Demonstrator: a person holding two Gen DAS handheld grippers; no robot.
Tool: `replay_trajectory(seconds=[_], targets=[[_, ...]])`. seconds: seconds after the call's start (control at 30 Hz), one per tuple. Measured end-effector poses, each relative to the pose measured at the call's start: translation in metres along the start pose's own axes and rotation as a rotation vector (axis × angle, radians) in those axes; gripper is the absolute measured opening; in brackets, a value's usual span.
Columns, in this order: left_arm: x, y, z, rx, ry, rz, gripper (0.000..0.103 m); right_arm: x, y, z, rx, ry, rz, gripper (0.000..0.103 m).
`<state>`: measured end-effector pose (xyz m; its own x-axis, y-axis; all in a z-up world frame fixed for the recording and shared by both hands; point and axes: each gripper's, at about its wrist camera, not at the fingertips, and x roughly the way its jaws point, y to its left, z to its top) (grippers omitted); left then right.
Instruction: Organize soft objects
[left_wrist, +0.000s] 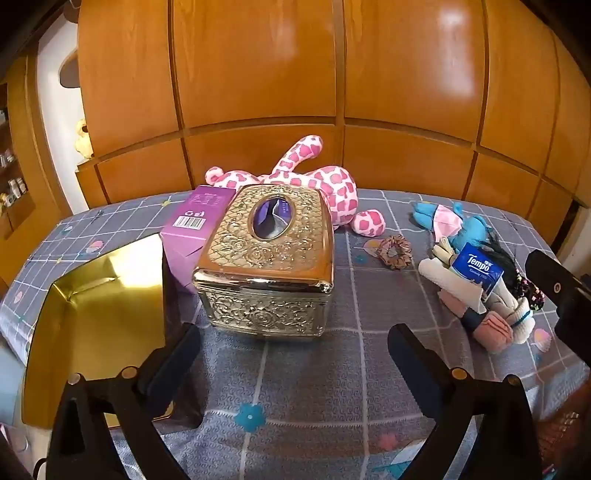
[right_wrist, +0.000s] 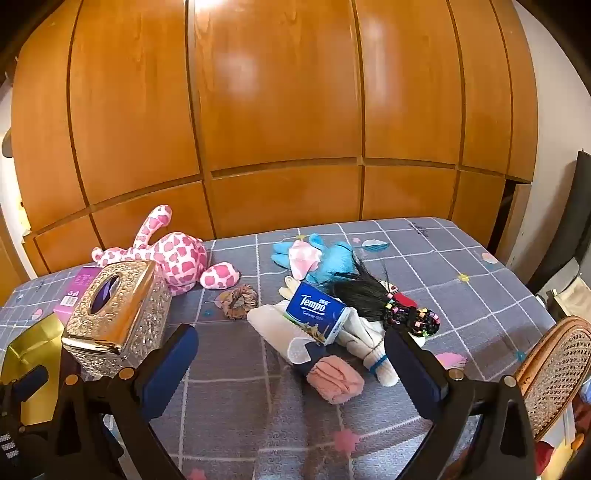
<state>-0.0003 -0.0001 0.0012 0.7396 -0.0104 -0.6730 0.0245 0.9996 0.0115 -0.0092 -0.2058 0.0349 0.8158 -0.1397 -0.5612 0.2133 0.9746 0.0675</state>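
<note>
Both claws hang spread wide and empty above the surface (right_wrist: 461, 258): the left claw (left_wrist: 295, 354) before the gold tissue box (left_wrist: 266, 258), the right claw (right_wrist: 291, 354) before the Tempo pack (right_wrist: 317, 314).

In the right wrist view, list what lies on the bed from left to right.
Gold tray → ornate tissue box → pink spotted plush → scrunchie → Tempo tissue pack → black beaded hair tie.

Pink-spotted plush toy (left_wrist: 317, 184), gold embossed tissue box (left_wrist: 266, 258), grey checked tablecloth (left_wrist: 295, 376)
</note>
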Motion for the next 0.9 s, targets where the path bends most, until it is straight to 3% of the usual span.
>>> replay_trajectory(seconds=[0.9], targets=[[-0.002,0.015,-0.004,-0.029,0.007,0.027,0.102,0.001,0.011,-0.006,-0.032,0.003,0.01,0.103]])
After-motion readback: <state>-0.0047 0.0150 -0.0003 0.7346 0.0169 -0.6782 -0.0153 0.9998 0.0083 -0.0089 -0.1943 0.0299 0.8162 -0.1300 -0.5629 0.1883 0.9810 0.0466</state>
